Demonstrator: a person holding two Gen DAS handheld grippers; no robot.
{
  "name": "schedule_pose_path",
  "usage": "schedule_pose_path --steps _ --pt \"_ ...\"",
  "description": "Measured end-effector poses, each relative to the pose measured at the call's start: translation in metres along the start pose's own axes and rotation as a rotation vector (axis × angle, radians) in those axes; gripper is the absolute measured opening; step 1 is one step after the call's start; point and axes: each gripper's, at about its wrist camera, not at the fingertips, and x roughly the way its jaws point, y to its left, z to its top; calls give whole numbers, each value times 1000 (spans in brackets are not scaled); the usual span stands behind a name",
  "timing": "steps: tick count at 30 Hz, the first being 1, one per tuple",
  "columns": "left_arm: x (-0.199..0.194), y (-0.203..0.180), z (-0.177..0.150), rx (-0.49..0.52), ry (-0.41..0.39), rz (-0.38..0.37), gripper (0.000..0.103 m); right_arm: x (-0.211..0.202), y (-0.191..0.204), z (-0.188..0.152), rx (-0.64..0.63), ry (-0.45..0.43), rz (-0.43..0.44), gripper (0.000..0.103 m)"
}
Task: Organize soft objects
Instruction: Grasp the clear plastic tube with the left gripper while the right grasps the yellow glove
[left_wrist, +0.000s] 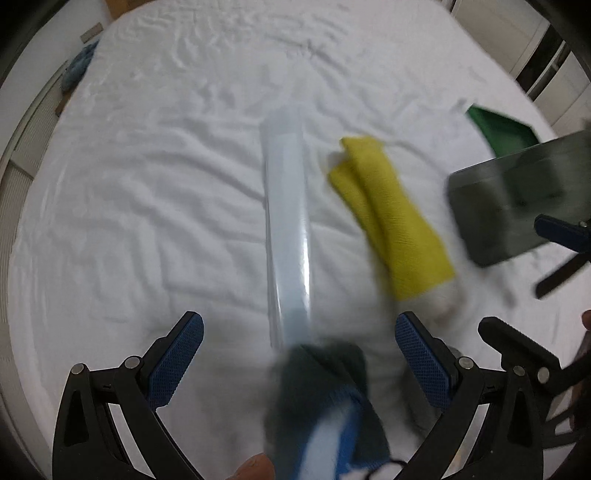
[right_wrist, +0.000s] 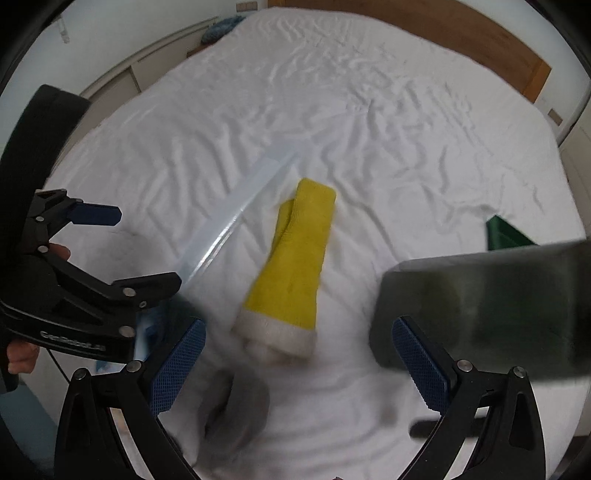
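A yellow sock with a white cuff (left_wrist: 391, 214) (right_wrist: 295, 258) lies on the white bed sheet (left_wrist: 147, 184) (right_wrist: 369, 110). A long clear plastic strip (left_wrist: 288, 229) (right_wrist: 236, 218) lies left of it. A dark teal and blue cloth (left_wrist: 325, 402) lies between my left gripper's (left_wrist: 299, 354) open fingers, near the camera. A grey sock (right_wrist: 236, 402) lies between my right gripper's (right_wrist: 299, 358) open fingers. Both grippers are empty. The view is motion blurred.
A dark grey box (left_wrist: 517, 199) (right_wrist: 487, 306) stands at the right. A green tray (left_wrist: 506, 129) (right_wrist: 506, 232) lies behind it. A blue cloth (left_wrist: 79, 64) (right_wrist: 219, 29) lies off the bed's far left edge.
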Motion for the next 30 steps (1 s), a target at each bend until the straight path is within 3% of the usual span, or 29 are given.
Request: schedule_pose_path --steps 9,15,19,30 --pt "62 2 32 49 76 107 101 100 -6 23 4 77 -23 99" --pt "85 7 37 48 135 121 99 150 -3 31 8 125 -17 97" --pt "90 9 34 42 160 124 94 175 0 31 22 150 37 84" --pt "88 -7 36 59 168 122 78 213 14 34 2 151 83 48"
